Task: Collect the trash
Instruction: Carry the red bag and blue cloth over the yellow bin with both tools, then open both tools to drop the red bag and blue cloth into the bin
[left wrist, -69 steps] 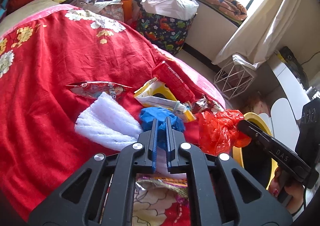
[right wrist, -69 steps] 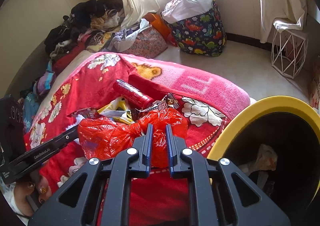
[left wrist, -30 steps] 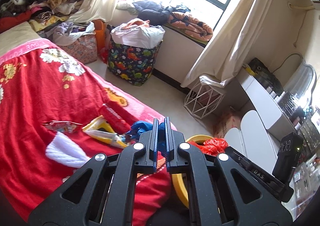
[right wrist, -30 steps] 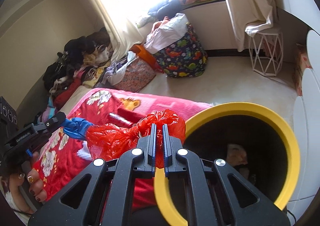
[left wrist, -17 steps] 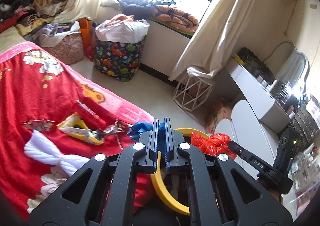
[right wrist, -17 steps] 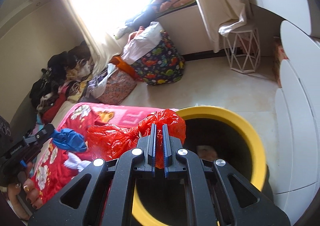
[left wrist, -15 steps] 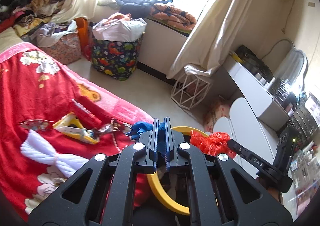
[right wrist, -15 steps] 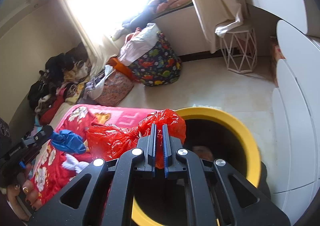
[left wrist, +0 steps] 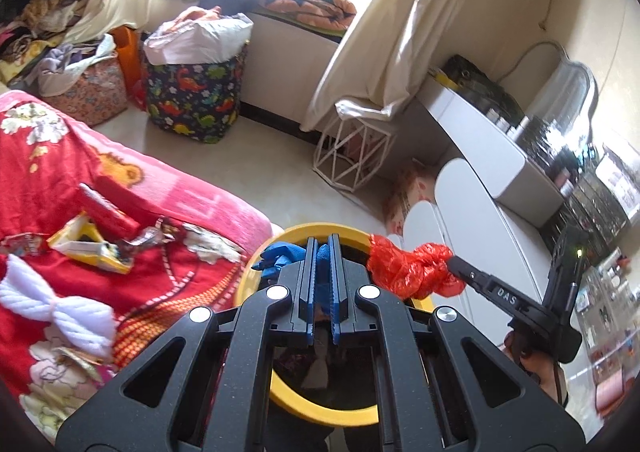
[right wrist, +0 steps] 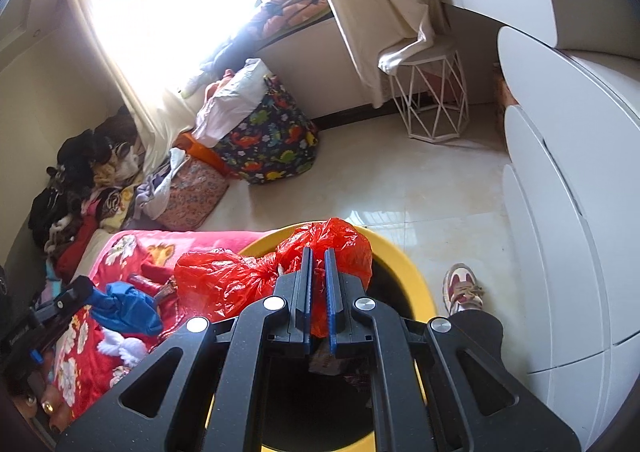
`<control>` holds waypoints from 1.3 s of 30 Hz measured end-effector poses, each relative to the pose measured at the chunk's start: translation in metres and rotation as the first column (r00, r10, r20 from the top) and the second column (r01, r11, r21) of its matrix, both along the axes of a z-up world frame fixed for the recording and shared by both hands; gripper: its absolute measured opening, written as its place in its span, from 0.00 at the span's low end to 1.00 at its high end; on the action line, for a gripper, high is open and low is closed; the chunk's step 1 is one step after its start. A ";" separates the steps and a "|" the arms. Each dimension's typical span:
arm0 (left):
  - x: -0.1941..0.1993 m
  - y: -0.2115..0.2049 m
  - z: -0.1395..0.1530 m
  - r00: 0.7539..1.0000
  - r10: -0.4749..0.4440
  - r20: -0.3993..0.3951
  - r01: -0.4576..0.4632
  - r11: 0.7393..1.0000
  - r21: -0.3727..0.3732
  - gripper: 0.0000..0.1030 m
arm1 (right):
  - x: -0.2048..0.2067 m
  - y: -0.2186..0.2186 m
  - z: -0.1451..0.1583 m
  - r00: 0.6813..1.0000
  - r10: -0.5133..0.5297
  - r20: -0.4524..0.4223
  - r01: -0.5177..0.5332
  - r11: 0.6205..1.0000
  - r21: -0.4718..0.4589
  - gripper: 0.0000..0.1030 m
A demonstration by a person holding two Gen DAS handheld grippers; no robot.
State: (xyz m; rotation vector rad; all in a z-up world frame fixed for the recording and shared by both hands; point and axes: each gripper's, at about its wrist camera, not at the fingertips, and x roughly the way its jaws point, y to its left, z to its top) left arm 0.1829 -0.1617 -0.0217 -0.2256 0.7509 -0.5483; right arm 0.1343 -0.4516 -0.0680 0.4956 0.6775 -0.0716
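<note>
My left gripper [left wrist: 322, 248] is shut on a crumpled blue wad [left wrist: 280, 257] and holds it above the yellow-rimmed bin [left wrist: 316, 408]. My right gripper [right wrist: 318, 256] is shut on a red plastic bag [right wrist: 240, 284], which hangs over the bin's yellow rim [right wrist: 416, 276]. In the left wrist view the red bag [left wrist: 408, 272] dangles from the right gripper's tip [left wrist: 454, 263] at the bin's right side. In the right wrist view the blue wad [right wrist: 128, 308] shows at the left gripper's tip [right wrist: 78, 290], over the bed. Scraps lie in the dark bin [right wrist: 332, 362].
On the red floral blanket [left wrist: 48, 172] lie a white foam piece [left wrist: 56, 308], a yellow wrapper [left wrist: 88, 246] and a red tube [left wrist: 106, 210]. A dinosaur-print bag [left wrist: 192, 104], a white wire stool [left wrist: 352, 156] and white drawers [right wrist: 568, 236] ring the floor. A person's shoe [right wrist: 464, 288] stands beside the bin.
Both grippers have swung off the bed toward the yellow bin, carrying the blue wad and the red bag. The bin's opening now lies right under both sets of fingers.
</note>
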 end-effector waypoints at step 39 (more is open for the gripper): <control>-0.014 0.000 -0.032 0.997 0.082 -0.011 -0.080 0.989 0.122 0.89 | 0.001 0.027 -0.007 0.996 0.087 -0.016 -0.087 0.996 0.016 0.48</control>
